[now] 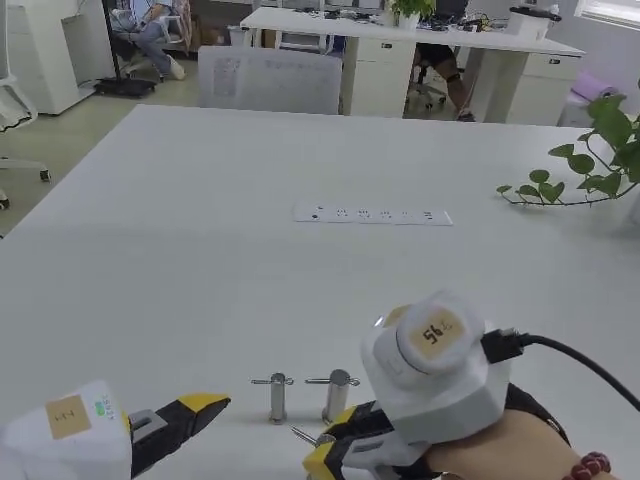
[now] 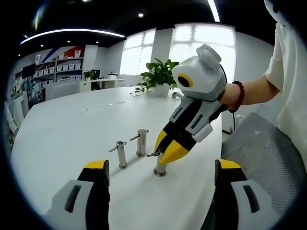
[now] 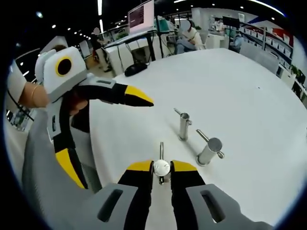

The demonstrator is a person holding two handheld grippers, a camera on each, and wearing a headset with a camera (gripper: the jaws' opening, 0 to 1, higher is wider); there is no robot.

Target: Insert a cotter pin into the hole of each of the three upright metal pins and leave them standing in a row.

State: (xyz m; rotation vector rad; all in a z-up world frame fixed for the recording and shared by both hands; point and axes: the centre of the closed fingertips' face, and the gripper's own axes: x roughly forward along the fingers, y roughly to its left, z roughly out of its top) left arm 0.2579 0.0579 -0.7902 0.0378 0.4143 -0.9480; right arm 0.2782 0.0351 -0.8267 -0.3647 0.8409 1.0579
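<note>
Right gripper (image 3: 161, 168) clamps one metal pin (image 2: 160, 167) of three, each seemingly cottered.

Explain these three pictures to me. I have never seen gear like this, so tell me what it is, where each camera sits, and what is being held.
There is no robot here. A person holds a hand tool with tongs in each hand. The head view comes from a headset camera looking down at the white workbench. The two round pictures come from a camera on each tool, looking along its own tongs. The left gripper is open and holds nothing. The right gripper has its tongs closed around the top of the third metal pin, which has a cotter pin through it. Nearby stand one finished pin and a second finished pin, both upright, each with a cotter pin across its top.
</note>
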